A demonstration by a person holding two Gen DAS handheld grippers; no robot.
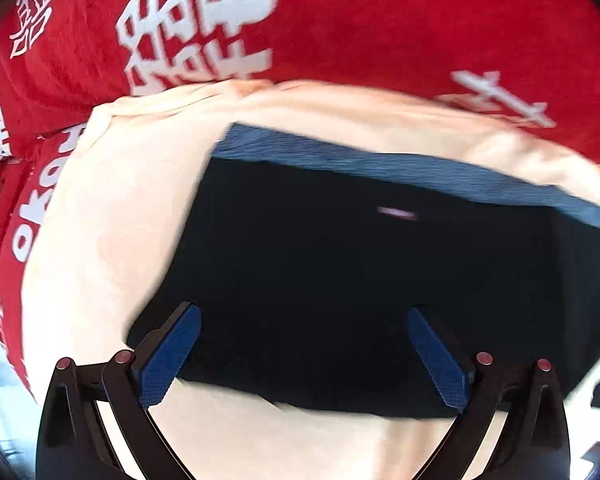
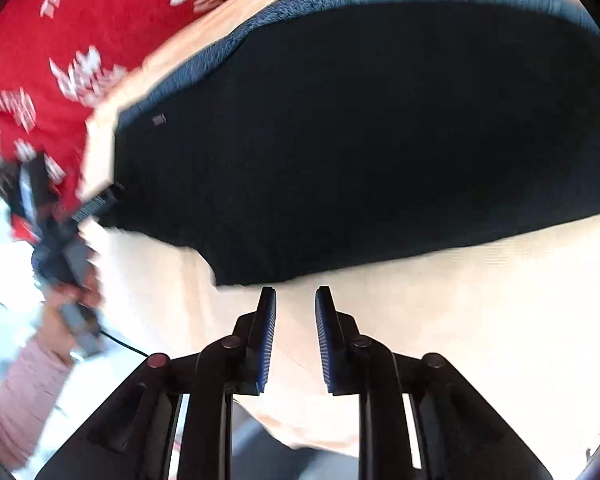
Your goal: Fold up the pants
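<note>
The black pants (image 1: 360, 272) lie folded into a flat block on a cream cloth (image 1: 112, 208), with a blue-grey ribbed waistband (image 1: 380, 168) along the far edge. My left gripper (image 1: 304, 316) is wide open and empty, hovering over the near edge of the pants. In the right wrist view the pants (image 2: 360, 132) fill the upper middle. My right gripper (image 2: 295, 294) is slightly open and empty, just short of the pants' near edge, over the cream cloth (image 2: 460, 312). The left gripper and the hand holding it (image 2: 60, 264) show blurred at the left.
A red blanket with white lettering (image 1: 340, 20) lies beyond the cream cloth and also shows in the right wrist view (image 2: 60, 40). A pink sleeve (image 2: 20, 392) is at lower left. A thin black cable (image 2: 124, 344) runs by the hand.
</note>
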